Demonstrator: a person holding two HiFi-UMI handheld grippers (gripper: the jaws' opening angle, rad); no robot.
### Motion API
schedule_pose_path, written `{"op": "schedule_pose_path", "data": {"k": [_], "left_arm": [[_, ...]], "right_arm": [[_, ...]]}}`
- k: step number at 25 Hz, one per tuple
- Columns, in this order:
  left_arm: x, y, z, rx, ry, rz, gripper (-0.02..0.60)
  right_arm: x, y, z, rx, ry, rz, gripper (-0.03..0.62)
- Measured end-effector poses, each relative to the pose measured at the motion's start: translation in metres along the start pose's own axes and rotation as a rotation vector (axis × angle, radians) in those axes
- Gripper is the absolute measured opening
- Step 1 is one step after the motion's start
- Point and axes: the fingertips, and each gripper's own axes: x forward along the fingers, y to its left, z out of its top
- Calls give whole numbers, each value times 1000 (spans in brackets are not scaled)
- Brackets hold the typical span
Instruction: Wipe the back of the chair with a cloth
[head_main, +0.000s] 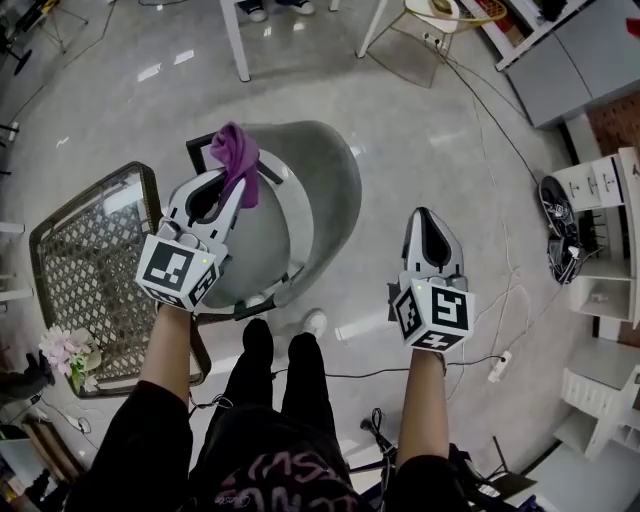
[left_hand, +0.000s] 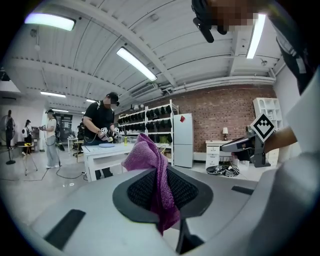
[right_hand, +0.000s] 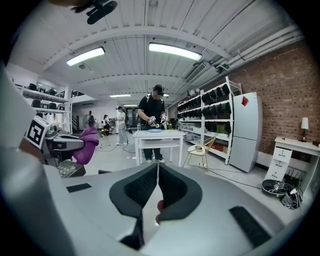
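Left gripper (head_main: 230, 190) is up over the grey chair (head_main: 325, 195), and its fingers (left_hand: 140, 192) are clamped on the purple cloth (head_main: 236, 162). The left gripper view shows it plainly: the cloth (left_hand: 150, 160) is pinched between the two dark pads, one bunch standing above them and a tail hanging below. From the head view the cloth sits above the chair's upper left edge, just past the curved shell; whether it touches the chair cannot be told from there. The right gripper (head_main: 423, 213) hovers off to the chair's right, over the bare floor (head_main: 420, 150) and well apart from the chair. Its fingers (right_hand: 175, 190) are pressed together with nothing between them. Looking along the right gripper, the left gripper (right_hand: 62, 145) shows at the left edge with the cloth (right_hand: 87, 144) drooping from its tip. Beyond, a person (right_hand: 157, 112) stands at a white surface (right_hand: 156, 134), and a white fridge (right_hand: 245, 131) stands against the brick wall. Back in the head view, a wicker chair (head_main: 85, 260) stands just left of the grey one, and a pair of shoes (head_main: 557, 215) lies far right
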Motion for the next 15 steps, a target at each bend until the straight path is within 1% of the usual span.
{"op": "schedule_pose_path", "data": {"k": [5, 8, 13, 15], "left_arm": [[18, 6, -36, 30, 25, -25, 72], [28, 11, -54, 21, 21, -29, 72], [53, 17, -70, 13, -7, -58, 72], [66, 17, -77, 38, -5, -74, 72]], "right_arm": [[21, 4, -29, -14, 33, 7, 28], [34, 5, -46, -17, 48, 14, 28], [53, 1, -62, 6, 52, 9, 28], [60, -1, -66, -1, 55, 5, 28]]}}
